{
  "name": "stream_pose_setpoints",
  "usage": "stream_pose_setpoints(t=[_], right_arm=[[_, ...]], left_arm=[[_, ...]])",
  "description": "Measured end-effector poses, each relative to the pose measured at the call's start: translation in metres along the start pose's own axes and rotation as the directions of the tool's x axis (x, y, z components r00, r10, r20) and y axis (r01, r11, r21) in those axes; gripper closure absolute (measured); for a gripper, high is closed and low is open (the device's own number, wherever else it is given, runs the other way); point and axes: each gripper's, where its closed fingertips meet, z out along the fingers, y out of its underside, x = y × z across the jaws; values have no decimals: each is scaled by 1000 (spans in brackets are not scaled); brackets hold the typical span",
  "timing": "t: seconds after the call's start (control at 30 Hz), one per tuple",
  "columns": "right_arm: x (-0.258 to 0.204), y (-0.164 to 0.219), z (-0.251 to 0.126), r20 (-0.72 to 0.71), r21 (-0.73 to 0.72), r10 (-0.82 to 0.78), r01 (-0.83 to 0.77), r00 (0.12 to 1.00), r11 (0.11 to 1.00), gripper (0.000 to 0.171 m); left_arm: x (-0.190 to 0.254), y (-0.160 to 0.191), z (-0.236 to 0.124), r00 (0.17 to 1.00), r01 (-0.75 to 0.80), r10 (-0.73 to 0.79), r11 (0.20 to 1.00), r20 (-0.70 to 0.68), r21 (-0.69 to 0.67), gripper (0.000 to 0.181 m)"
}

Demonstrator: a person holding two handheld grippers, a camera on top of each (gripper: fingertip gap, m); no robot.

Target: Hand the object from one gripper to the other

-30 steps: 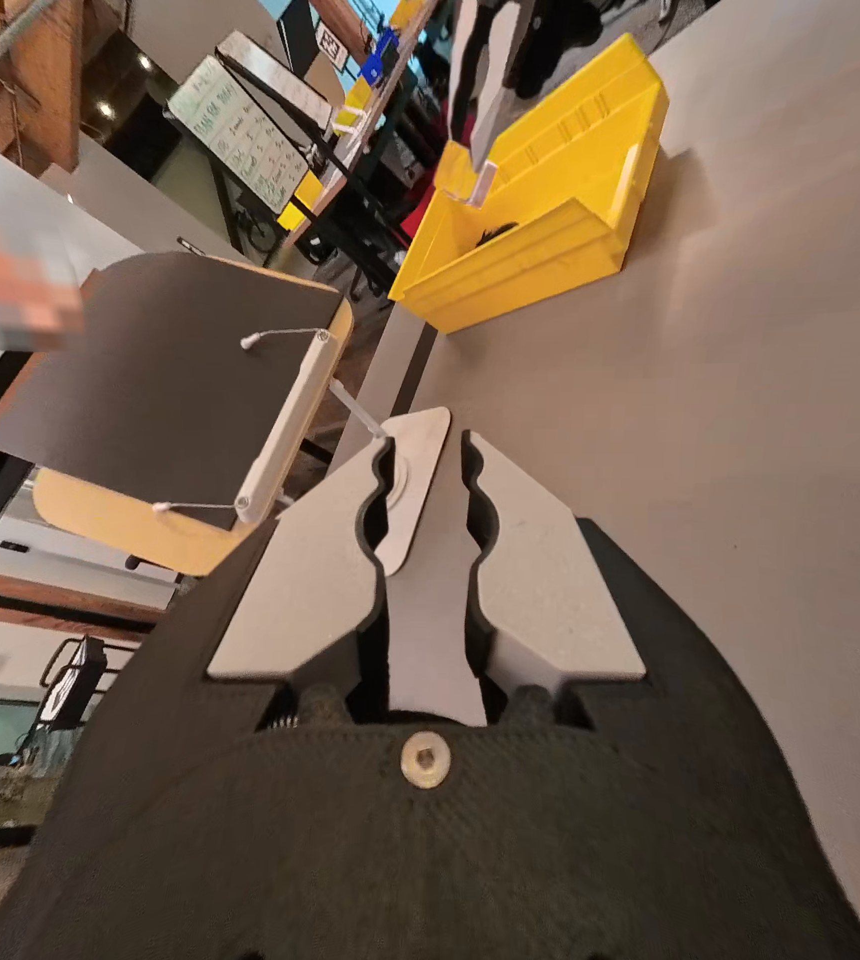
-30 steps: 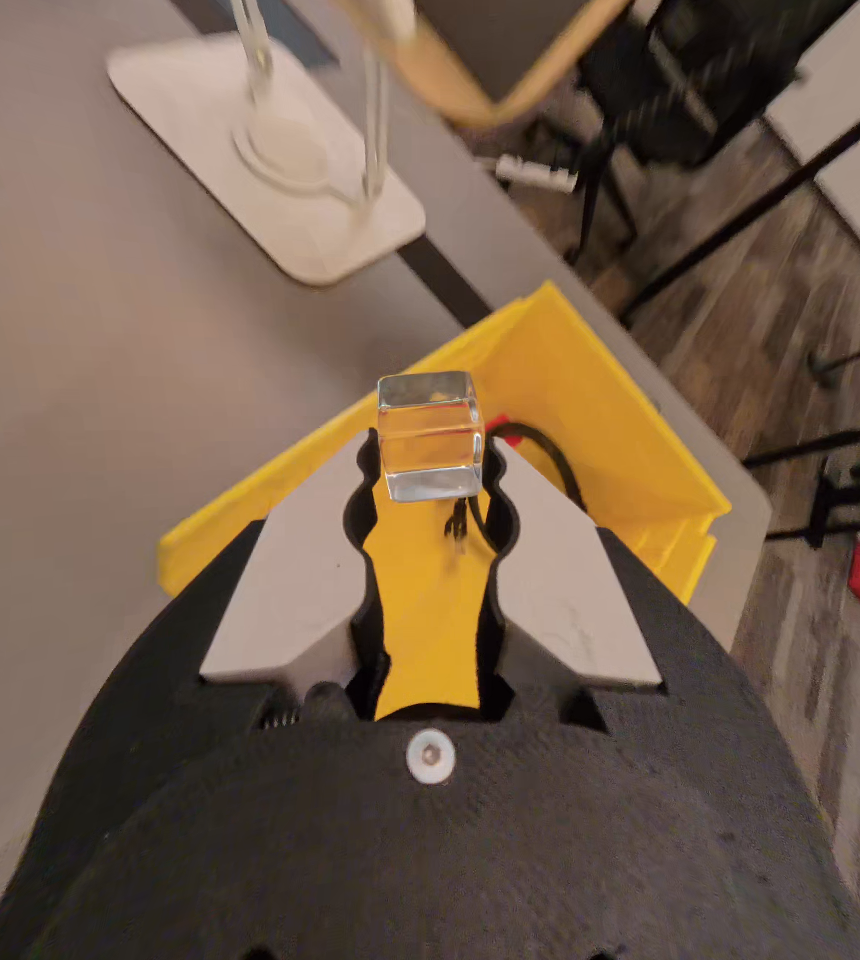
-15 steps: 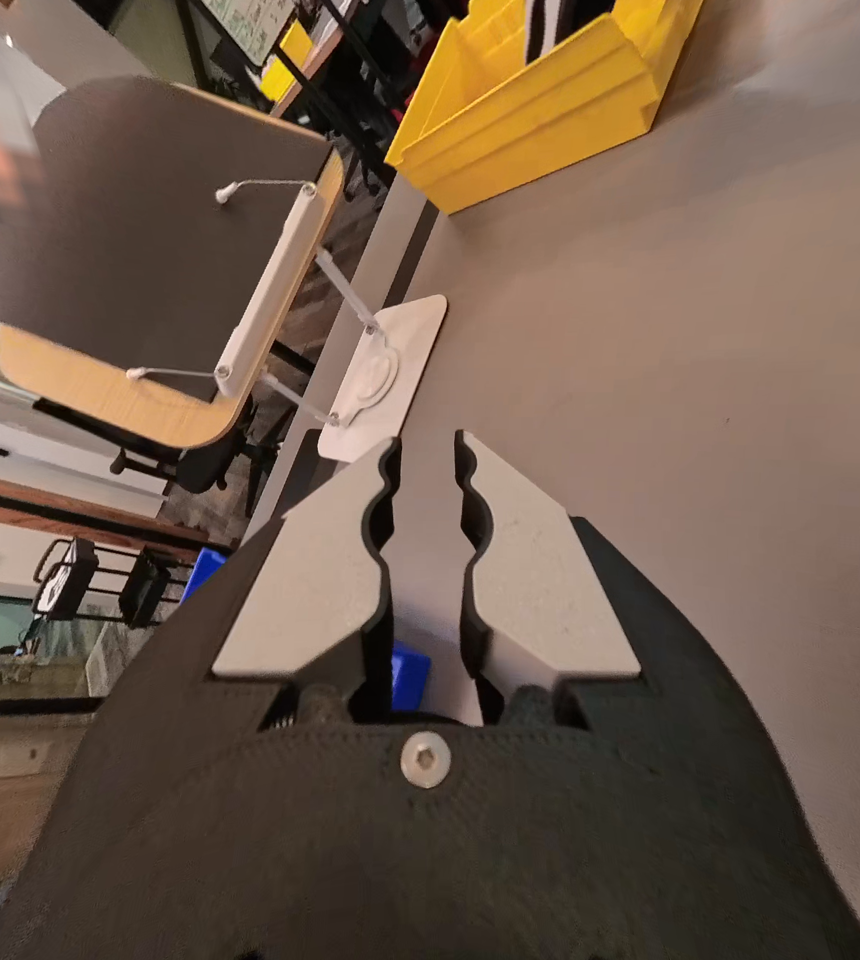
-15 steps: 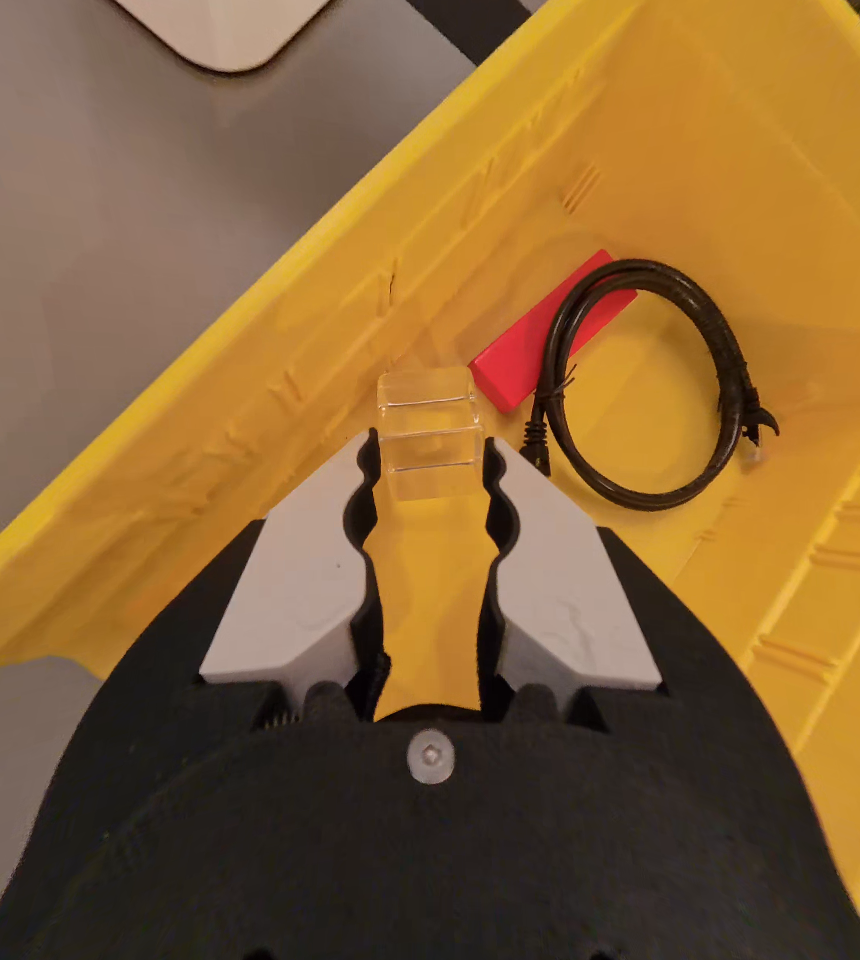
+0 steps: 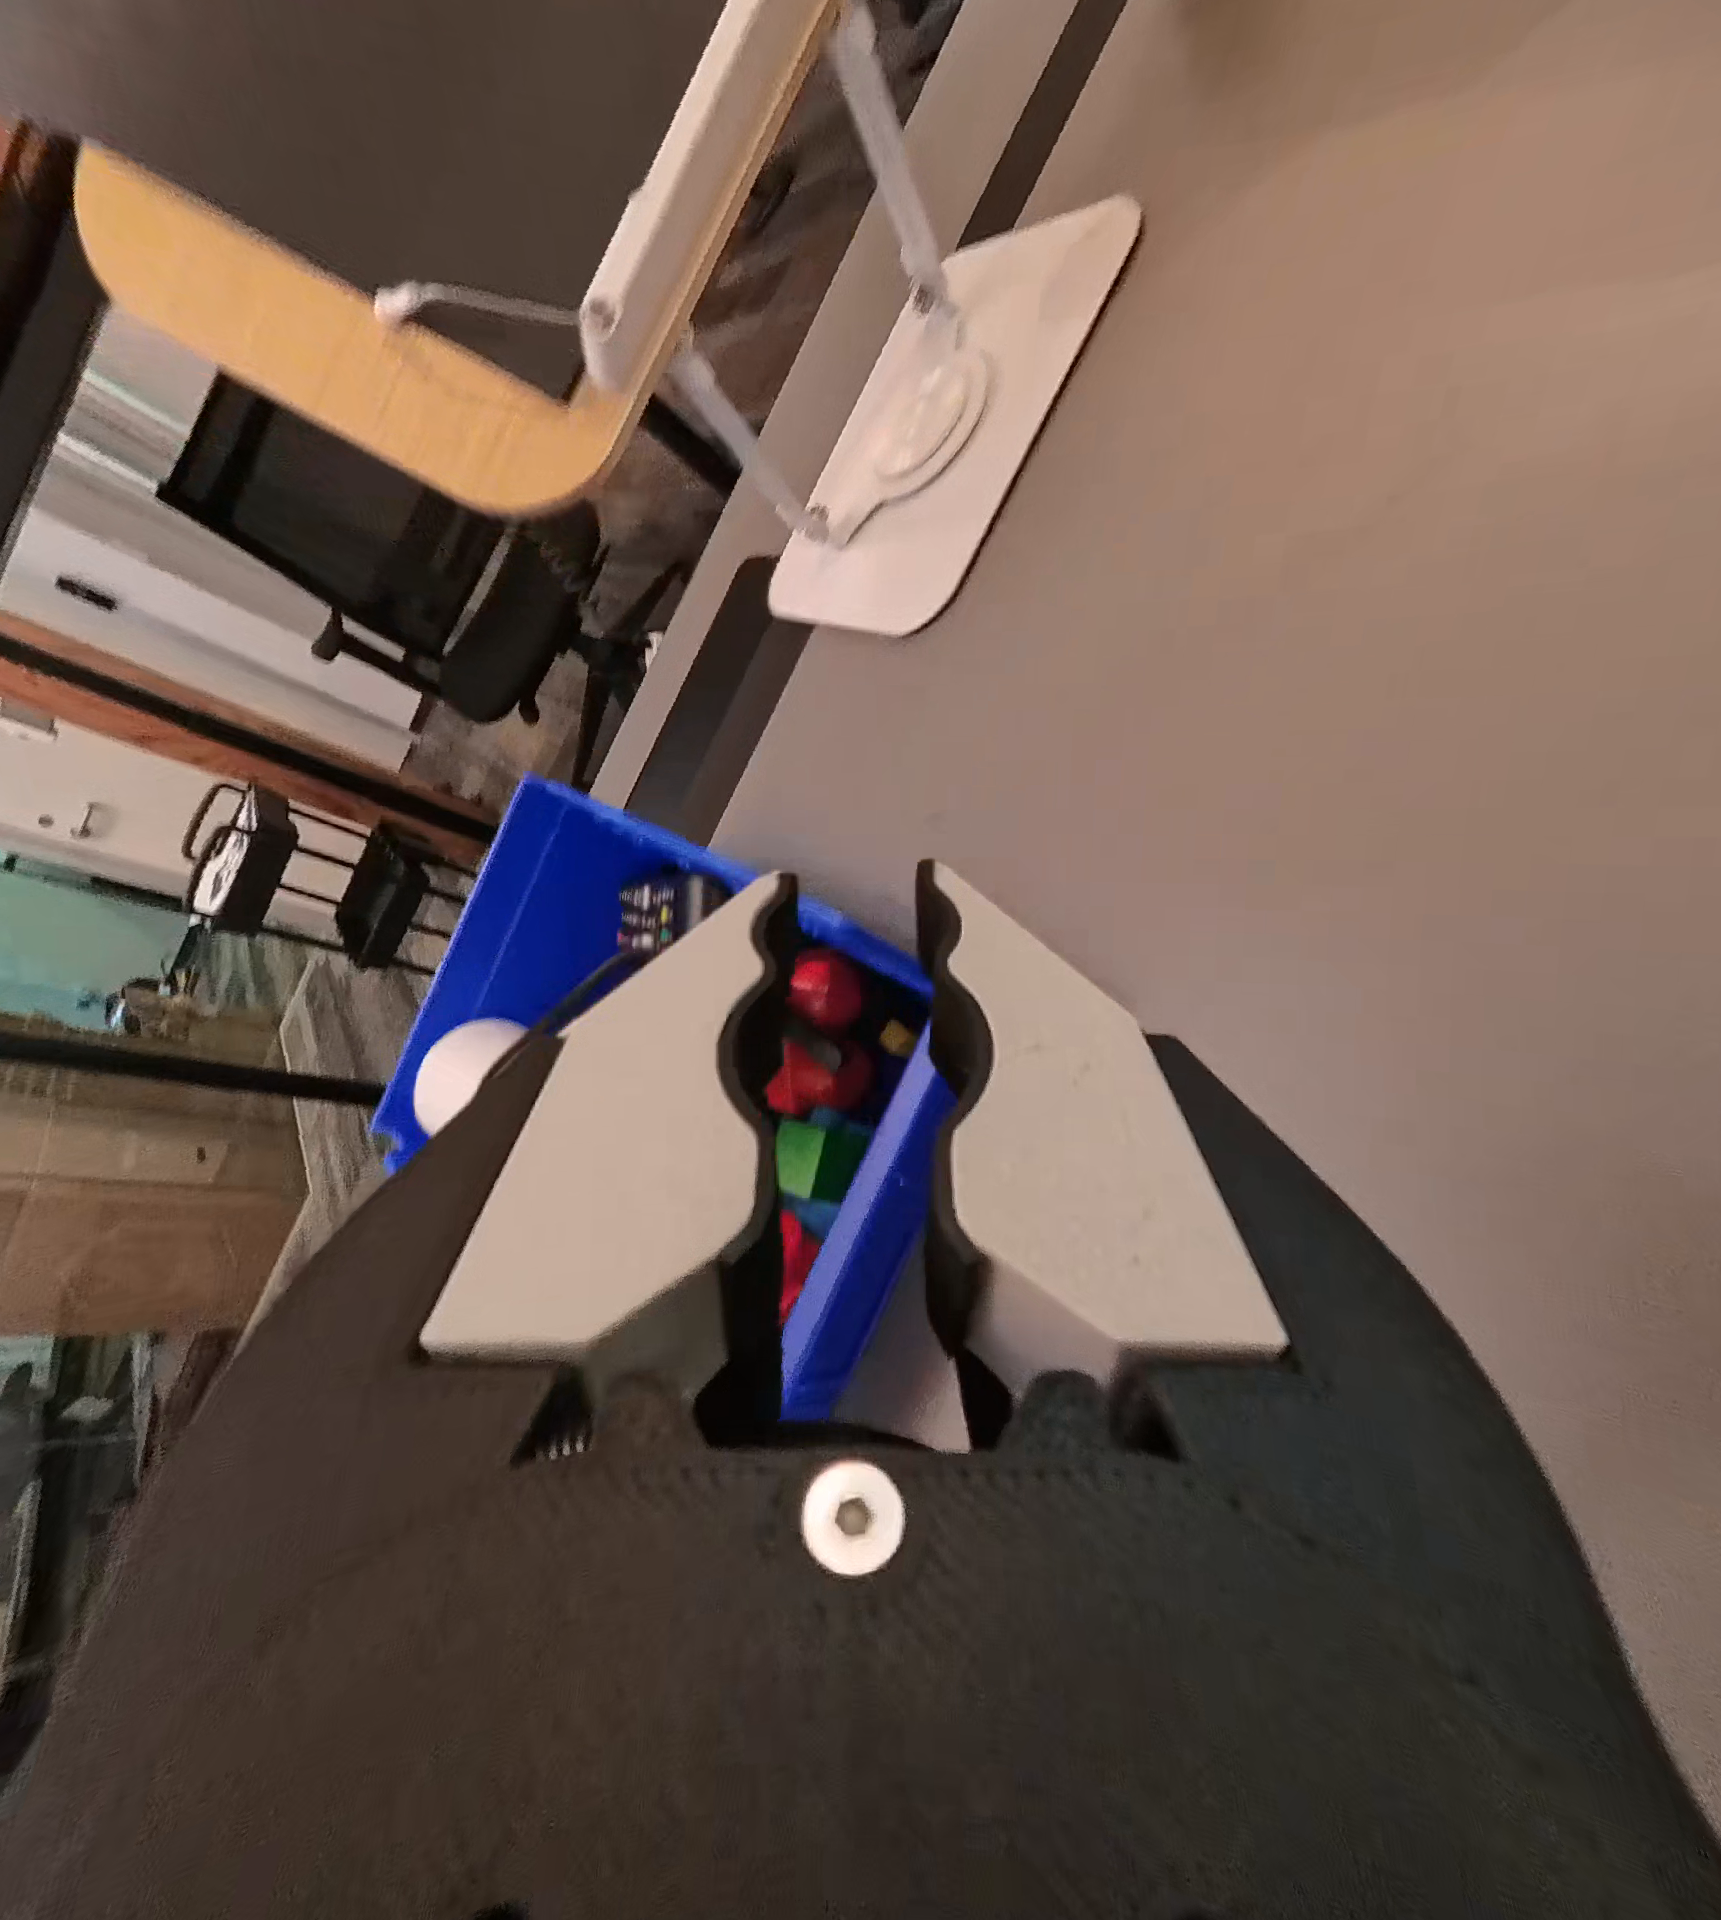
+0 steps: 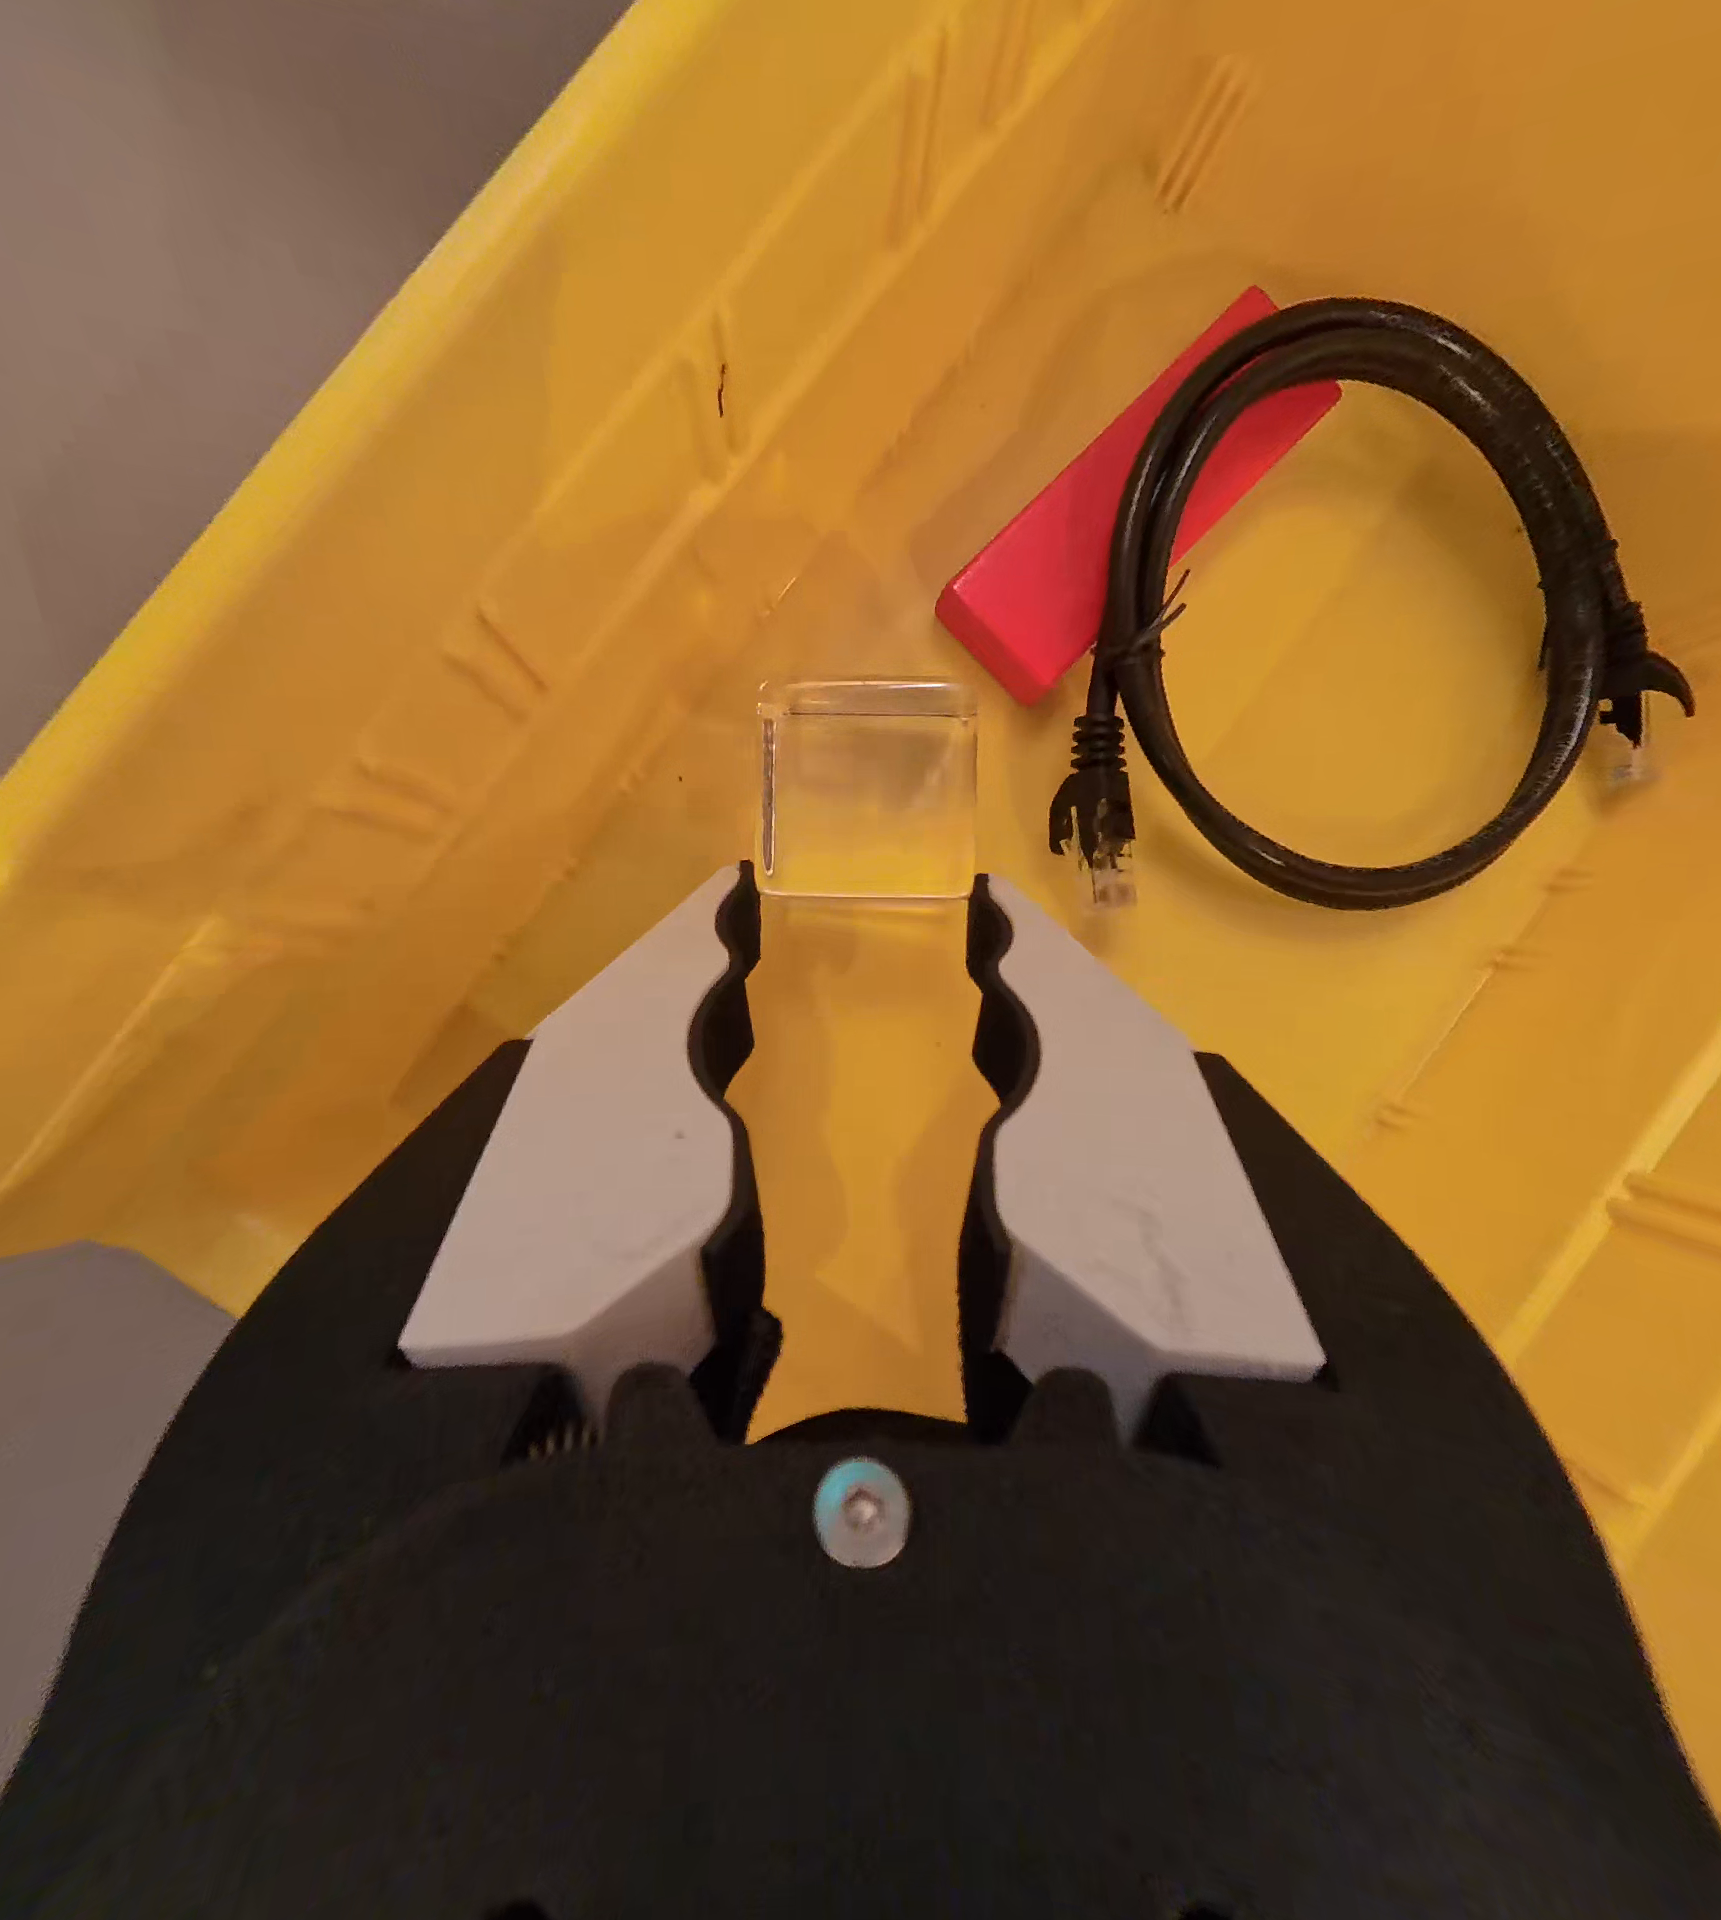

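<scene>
A clear cube (image 6: 866,790) sits at the very tips of my right gripper (image 6: 864,883), with only its near edge between the fingertips. It hangs low over the floor of a yellow bin (image 6: 523,520). My left gripper (image 5: 851,883) is open and empty. It is tilted on its side by the grey table's (image 5: 1407,831) edge, and looks down into a blue bin (image 5: 544,914). Neither gripper shows in the other's view.
In the yellow bin, a red block (image 6: 1064,561) and a coiled black cable (image 6: 1562,582) lie right of the cube. The blue bin holds several coloured toys (image 5: 820,1081) and a white ball (image 5: 456,1070). A white stand base (image 5: 1022,395) stands on the table beyond it. The left gripper's tips are roughly 55 centimeters from the right gripper's. My right gripper is the nearer one to the red block (image 6: 1064,561): about 7 centimeters, against 55 centimeters.
My right gripper has moved down into the yellow bin, and the cube now sits farther out at the fingertips. My left gripper has swung away from the yellow bin toward the blue bin.
</scene>
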Motion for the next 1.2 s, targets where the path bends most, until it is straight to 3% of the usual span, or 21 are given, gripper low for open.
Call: stream_pose_setpoints(t=[0.2,0.5,0.77,0.93,1.1,1.2], right_arm=[[0,-7,-7,-61,13,-37,37,997,999,109],[-2,-20,-39,-174,99,-68,86,982,991,109],[-13,-33,-66,-224,171,-96,136,970,976,114],[-21,-43,-74,-231,207,-105,154,967,966,116],[-26,-44,-71,-218,219,-120,168,969,961,117],[-29,-45,-69,-209,226,-128,175,969,958,117]], left_arm=[[-33,35,6,998,33,-27,996,62,-86,152],[-77,53,38,993,114,-109,973,38,-200,141],[-77,63,86,994,-2,-31,949,-101,-315,138],[-74,83,122,984,-12,-62,913,-169,-407,130],[-66,100,144,980,-50,-48,878,-193,-476,115],[-67,100,150,981,-46,-49,879,-186,-475,117]])
